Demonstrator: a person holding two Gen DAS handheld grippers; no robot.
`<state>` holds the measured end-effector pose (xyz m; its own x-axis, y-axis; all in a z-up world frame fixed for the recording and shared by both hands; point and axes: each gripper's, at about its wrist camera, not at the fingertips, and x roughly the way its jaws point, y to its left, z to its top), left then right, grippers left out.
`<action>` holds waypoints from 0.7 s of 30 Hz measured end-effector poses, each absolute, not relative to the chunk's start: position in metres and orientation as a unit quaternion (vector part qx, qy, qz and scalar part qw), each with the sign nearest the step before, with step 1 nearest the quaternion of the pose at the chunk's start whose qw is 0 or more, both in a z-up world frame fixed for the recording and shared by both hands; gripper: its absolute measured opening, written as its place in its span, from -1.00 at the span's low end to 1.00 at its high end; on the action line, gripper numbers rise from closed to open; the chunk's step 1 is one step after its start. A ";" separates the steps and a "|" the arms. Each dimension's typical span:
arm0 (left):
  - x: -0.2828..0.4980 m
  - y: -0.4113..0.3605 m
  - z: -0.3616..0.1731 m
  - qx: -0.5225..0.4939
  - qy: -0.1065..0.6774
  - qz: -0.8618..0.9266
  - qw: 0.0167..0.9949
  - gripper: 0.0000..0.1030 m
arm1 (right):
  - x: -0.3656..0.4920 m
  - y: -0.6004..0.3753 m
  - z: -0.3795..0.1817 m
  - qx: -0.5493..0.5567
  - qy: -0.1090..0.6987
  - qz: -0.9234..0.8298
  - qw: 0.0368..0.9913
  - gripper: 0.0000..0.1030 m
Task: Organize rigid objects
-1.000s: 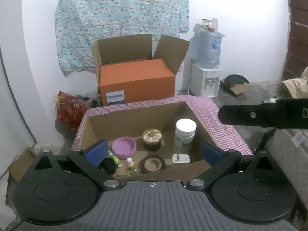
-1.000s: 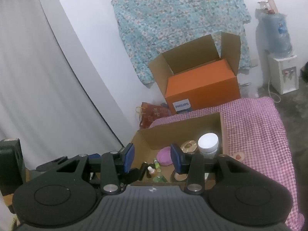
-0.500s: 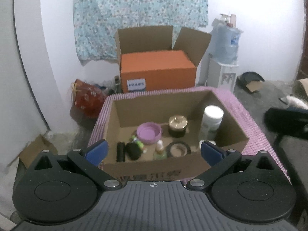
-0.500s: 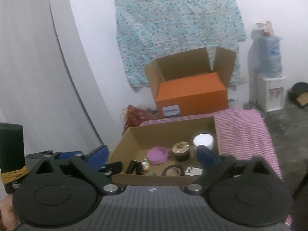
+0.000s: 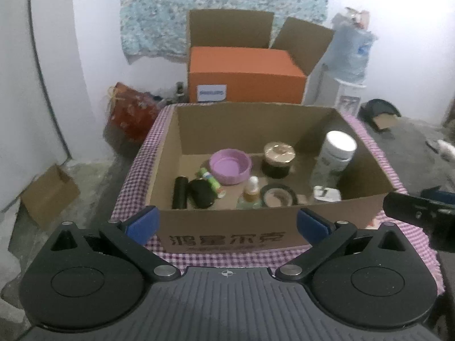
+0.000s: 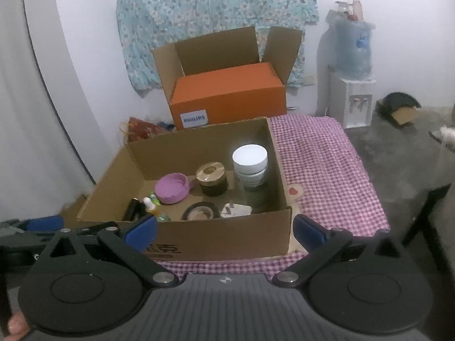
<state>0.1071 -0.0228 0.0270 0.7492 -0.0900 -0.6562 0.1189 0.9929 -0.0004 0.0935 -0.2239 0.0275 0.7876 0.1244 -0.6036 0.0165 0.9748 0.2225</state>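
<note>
The open brown cardboard box (image 5: pixel 227 236) is lying open-topped, its near wall standing in front of both wide-spread grippers. Inside, bare floor is showing at 11 o'clock; the tall white-lidded jar (image 5: pixel 335 153) is blocking 2 o'clock, the round lilac plastic lid (image 5: pixel 230 166) crowding centre. At 3 o'clock, purple checked cloth (image 6: pixel 321 170) is lying unobstructed.

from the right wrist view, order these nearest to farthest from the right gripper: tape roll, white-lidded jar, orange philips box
1. tape roll, lying flat near the front wall inside the open cardboard box.
2. white-lidded jar, upright at the box's right wall, farther back.
3. orange philips box, behind, by the wall.

The right gripper is open.
</note>
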 end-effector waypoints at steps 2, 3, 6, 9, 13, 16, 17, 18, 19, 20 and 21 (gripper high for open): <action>0.110 -0.023 0.025 0.024 0.351 -0.048 0.935 1.00 | 0.100 -0.219 0.023 0.092 0.330 0.023 0.939 1.00; 0.111 -0.023 0.025 0.024 0.353 -0.047 0.934 1.00 | 0.102 -0.215 0.020 0.087 0.332 0.023 0.939 1.00; 0.113 -0.024 0.023 0.027 0.355 -0.045 0.933 1.00 | 0.111 -0.213 0.016 0.079 0.341 0.029 0.936 1.00; 0.115 -0.026 0.023 0.031 0.356 -0.041 0.933 0.99 | 0.115 -0.210 0.014 0.076 0.344 0.032 0.935 1.00; 0.116 -0.026 0.024 0.032 0.354 -0.035 0.934 1.00 | 0.118 -0.208 0.013 0.068 0.345 0.029 0.936 1.00; 0.116 -0.025 0.025 0.031 0.352 -0.034 0.935 1.00 | 0.120 -0.209 0.012 0.063 0.346 0.024 0.936 1.00; 0.116 -0.025 0.025 0.031 0.352 -0.034 0.935 1.00 | 0.120 -0.209 0.012 0.062 0.346 0.023 0.936 1.00; 0.116 -0.025 0.026 0.032 0.351 -0.033 0.935 1.00 | 0.120 -0.210 0.012 0.061 0.346 0.022 0.936 1.00; 0.116 -0.025 0.026 0.033 0.351 -0.033 0.935 1.00 | 0.120 -0.210 0.012 0.060 0.346 0.021 0.936 1.00; 0.116 -0.025 0.026 0.033 0.351 -0.033 0.935 1.00 | 0.120 -0.210 0.013 0.060 0.345 0.021 0.936 1.00; 0.115 -0.025 0.026 0.033 0.351 -0.033 0.935 0.99 | 0.119 -0.210 0.013 0.059 0.345 0.021 0.937 1.00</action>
<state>0.1154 -0.0251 0.0260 0.7514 -0.0381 -0.6588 0.0845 0.9957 0.0389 0.1195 -0.2101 0.0131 0.7615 0.0804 -0.6432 0.0010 0.9921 0.1251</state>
